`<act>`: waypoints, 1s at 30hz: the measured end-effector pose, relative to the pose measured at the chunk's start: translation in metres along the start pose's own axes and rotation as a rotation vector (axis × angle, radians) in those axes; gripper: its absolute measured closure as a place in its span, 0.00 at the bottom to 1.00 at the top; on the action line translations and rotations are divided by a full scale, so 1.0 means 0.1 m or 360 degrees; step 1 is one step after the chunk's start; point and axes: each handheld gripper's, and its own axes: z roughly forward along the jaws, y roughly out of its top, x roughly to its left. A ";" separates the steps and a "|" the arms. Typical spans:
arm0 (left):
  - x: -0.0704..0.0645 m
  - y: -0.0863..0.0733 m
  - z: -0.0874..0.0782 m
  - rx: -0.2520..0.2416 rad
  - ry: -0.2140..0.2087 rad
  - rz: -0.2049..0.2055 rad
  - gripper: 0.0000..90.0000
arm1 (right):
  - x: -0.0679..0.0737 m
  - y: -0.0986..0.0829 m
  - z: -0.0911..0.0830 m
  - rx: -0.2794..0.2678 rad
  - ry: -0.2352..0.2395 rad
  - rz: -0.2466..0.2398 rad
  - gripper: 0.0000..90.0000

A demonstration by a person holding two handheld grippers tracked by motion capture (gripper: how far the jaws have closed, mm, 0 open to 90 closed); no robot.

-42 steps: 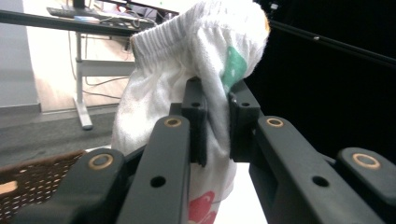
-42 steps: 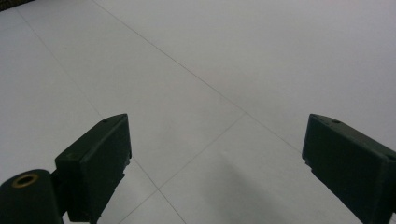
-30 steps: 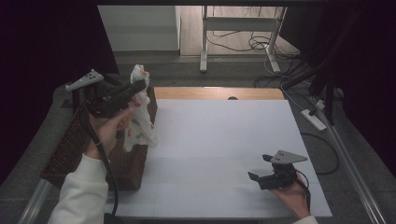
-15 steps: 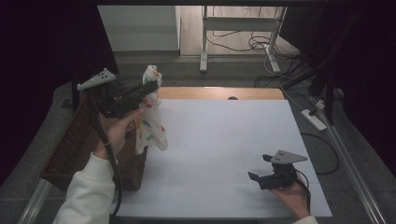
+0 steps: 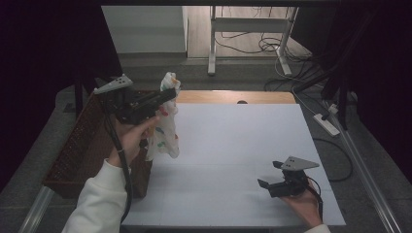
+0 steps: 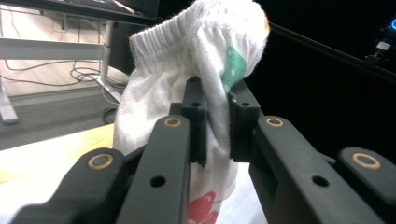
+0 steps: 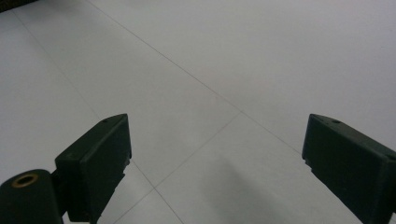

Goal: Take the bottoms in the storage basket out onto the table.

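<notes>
Nothing readable from my end, no text, labels, brands or numbers anywhere. The cloth [image 5: 164,119] in my left tongs [image 5: 167,94] just has coloured blobs, no lettering.

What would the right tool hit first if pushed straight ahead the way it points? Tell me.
Probably the white table sheet. The right tool sits low with open jaws, aimed leftward; its own view shows bare sheet ahead. The cloth hangs farther off, likely not in line.

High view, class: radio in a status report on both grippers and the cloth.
Left gripper shut on white printed cloth, hanging above table edge beside wicker basket. Right gripper open, low over table. Nothing in the way.
</notes>
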 end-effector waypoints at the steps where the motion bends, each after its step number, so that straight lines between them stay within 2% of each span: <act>1: -0.01 0.00 0.01 0.0001 0.0000 0.0000 0.89 | 0.00 0.00 0.00 0.0001 0.0000 -0.0003 0.09; 8: -0.05 -0.01 0.10 0.0007 -0.0037 -0.0008 0.89 | 0.00 0.00 0.01 0.0005 0.0000 0.0000 0.09; 11: -0.07 -0.01 0.14 -0.0007 -0.0105 -0.0060 0.89 | 0.00 0.00 0.00 0.0004 0.0001 -0.0001 0.09; 12: -0.09 -0.01 0.16 -0.0006 -0.0109 -0.0052 0.89 | 0.00 0.00 0.00 0.0005 0.0000 0.0000 0.09; 15: -0.11 -0.03 0.20 0.0019 -0.0100 -0.0019 0.89 | 0.00 0.00 0.00 0.0003 0.0002 -0.0004 0.09; 20: -0.07 -0.11 0.26 0.0042 -0.0108 -0.0056 0.89 | 0.00 -0.01 -0.01 -0.0005 0.0001 0.0007 0.09; 30: -0.10 -0.23 0.37 0.0100 -0.0131 -0.0052 0.89 | 0.00 -0.01 -0.01 -0.0001 -0.0004 0.0006 0.09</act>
